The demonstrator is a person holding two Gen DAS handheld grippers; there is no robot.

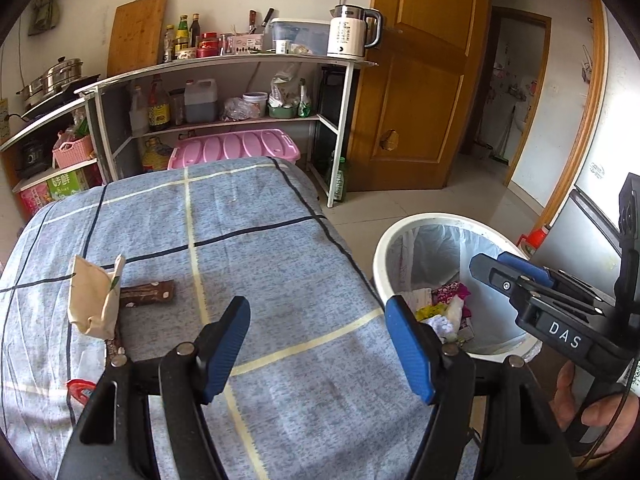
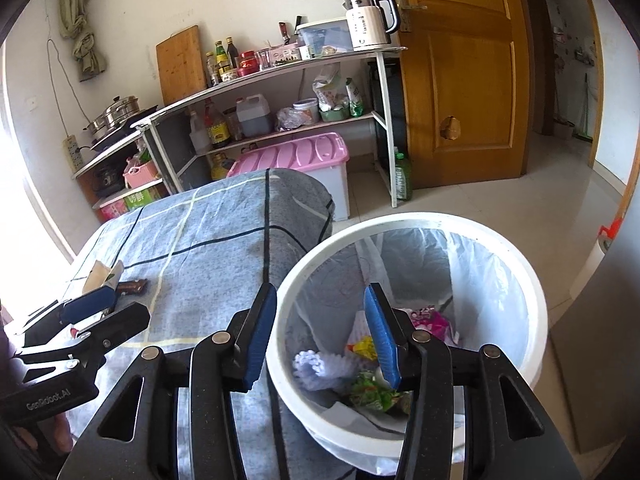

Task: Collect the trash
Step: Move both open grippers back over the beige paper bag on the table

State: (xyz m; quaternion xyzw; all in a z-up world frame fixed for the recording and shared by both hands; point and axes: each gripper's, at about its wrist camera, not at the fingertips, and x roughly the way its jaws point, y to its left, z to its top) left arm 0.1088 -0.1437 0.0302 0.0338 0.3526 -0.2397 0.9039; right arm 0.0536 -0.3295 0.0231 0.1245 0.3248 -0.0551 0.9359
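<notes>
Bin [image 2: 404, 232] mouth unobstructed from above, right claw [image 2: 320, 332] parked over near rim. Desk [image 1: 256, 240] middle bare; paper bag [image 1: 94, 296], brown wrapper [image 1: 146, 292] crowded at left edge.

Home kitchen: kettle [image 1: 352, 32], sauce bottles [image 1: 183, 34], steamer pot [image 1: 54, 78].

We see a bright room lit by daylight. In the right wrist view, strong white glare washes out the left edge beside the checked cloth [image 2: 208, 232]. Both pictures look sharp in the middle, bend round at the sides, and go black in the corners.
</notes>
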